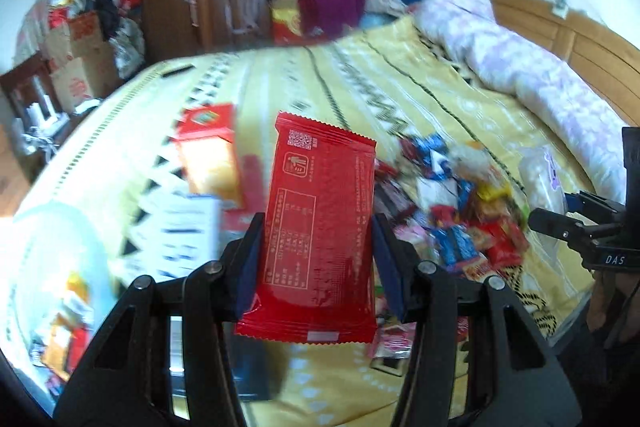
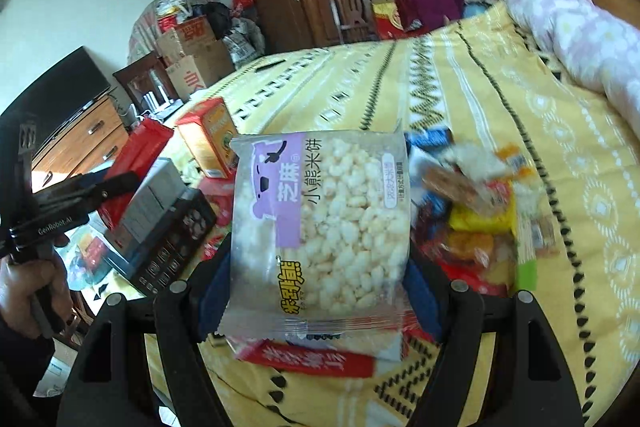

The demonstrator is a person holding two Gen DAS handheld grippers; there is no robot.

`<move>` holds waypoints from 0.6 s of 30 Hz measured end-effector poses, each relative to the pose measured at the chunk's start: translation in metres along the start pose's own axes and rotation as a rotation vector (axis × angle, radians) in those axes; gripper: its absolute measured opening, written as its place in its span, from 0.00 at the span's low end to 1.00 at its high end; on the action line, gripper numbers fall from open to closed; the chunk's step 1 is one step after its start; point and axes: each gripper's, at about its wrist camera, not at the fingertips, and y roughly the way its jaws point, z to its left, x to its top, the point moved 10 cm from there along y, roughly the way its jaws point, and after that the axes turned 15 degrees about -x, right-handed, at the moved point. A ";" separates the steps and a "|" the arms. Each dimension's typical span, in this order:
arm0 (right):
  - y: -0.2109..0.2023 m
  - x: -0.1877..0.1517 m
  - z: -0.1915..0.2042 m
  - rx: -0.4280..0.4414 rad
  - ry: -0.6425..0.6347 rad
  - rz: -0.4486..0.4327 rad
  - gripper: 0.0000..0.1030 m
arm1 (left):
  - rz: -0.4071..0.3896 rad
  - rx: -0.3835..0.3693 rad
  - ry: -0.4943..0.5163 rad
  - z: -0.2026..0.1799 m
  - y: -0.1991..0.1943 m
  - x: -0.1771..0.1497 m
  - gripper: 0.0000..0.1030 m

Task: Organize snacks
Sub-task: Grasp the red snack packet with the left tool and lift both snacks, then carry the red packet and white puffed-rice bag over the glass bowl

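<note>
Left tool [image 1: 318, 247] was clamped on a red snack packet [image 1: 320, 227], pads pressing its two long edges, packet upright above the bed [image 1: 360, 67]. Right tool [image 2: 320, 291] gripped a clear rice-cracker pack [image 2: 320, 227] by its sides, above the bed too. A loose snack pile [image 2: 480, 219] lay to the right; boxes [image 2: 208, 135], possibly biscuit cartons, stood left. The yellow bedspread beyond lay open toward the far edge.

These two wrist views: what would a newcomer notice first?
The red packet, upright between the left gripper pads, fills the left view. The rice-cake pack in the right gripper fills the right one. Behind both lies a snack pile on the yellow bedspread.
</note>
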 end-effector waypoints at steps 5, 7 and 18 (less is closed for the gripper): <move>-0.007 0.029 0.033 0.030 -0.053 -0.038 0.77 | -0.062 0.098 -0.041 0.039 -0.036 0.012 0.51; -0.010 0.041 0.051 0.045 -0.076 -0.053 0.77 | -0.086 0.133 -0.064 0.056 -0.053 0.014 0.51; -0.027 0.092 0.197 0.193 -0.234 -0.103 0.77 | -0.173 0.266 -0.178 0.132 -0.119 0.000 0.51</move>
